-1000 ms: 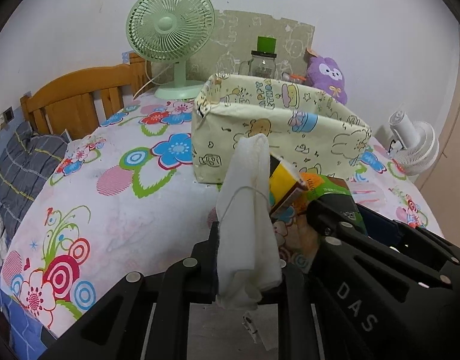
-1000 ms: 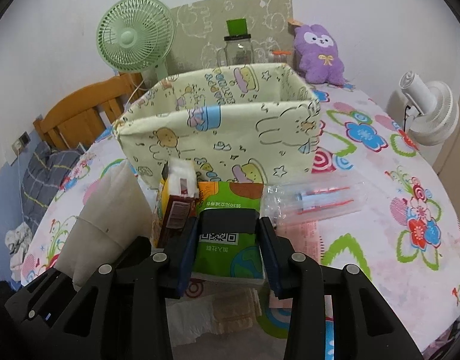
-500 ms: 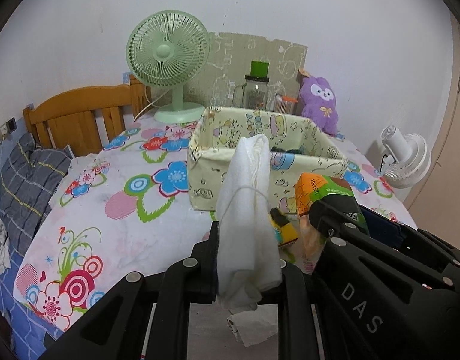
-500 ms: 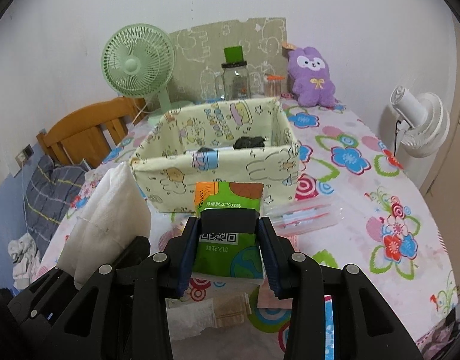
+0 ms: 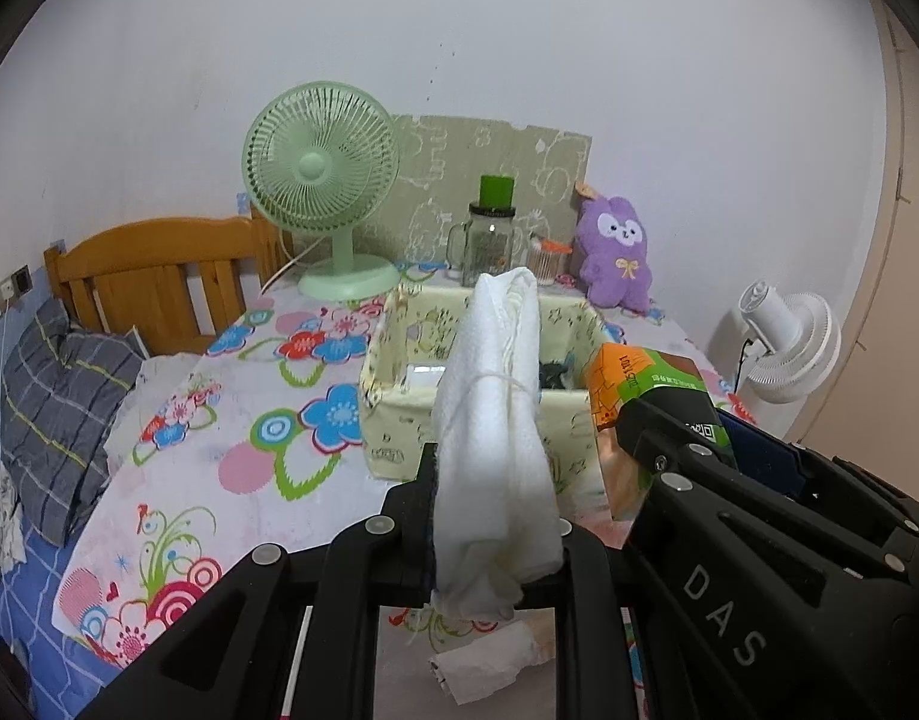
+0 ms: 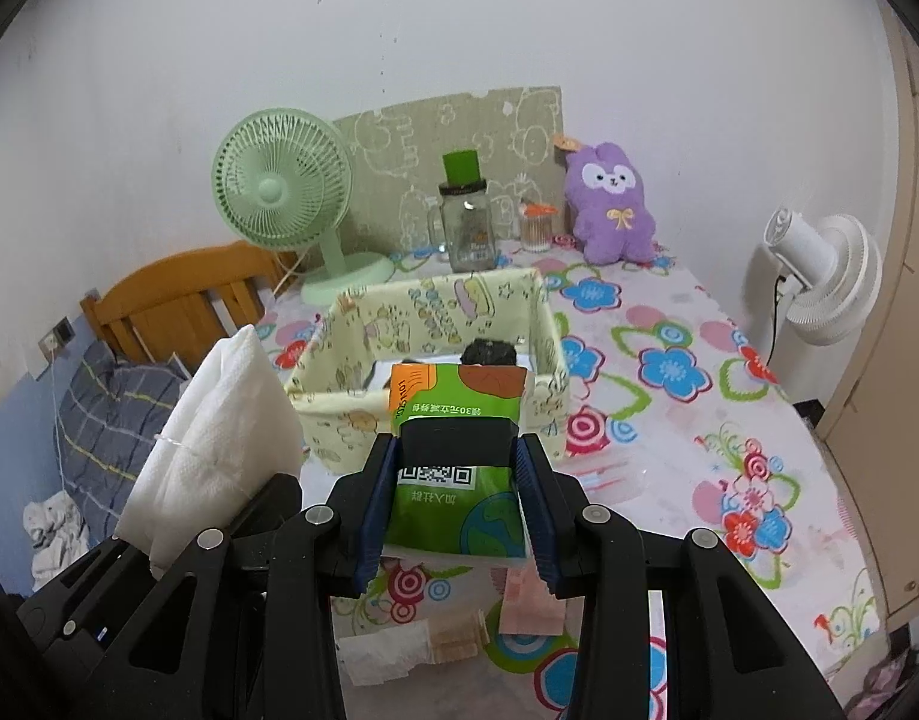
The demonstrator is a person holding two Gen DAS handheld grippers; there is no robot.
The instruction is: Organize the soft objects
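Low in frame, the left gripper (image 5: 495,516) jaws pinch a white cloth (image 5: 495,420) upright; the right gripper (image 6: 456,498) jaws clamp a green pack (image 6: 459,456). Both hang raised above the counter (image 6: 669,450), probably bound for the bin (image 6: 363,405) at mid-frame beyond.

Flower-print table (image 6: 687,420), fabric bin (image 6: 429,402), green fan (image 6: 315,222), plush (image 6: 609,204), jar (image 6: 468,228)

White wall (image 5: 459,30), wooden headboard (image 5: 159,282)
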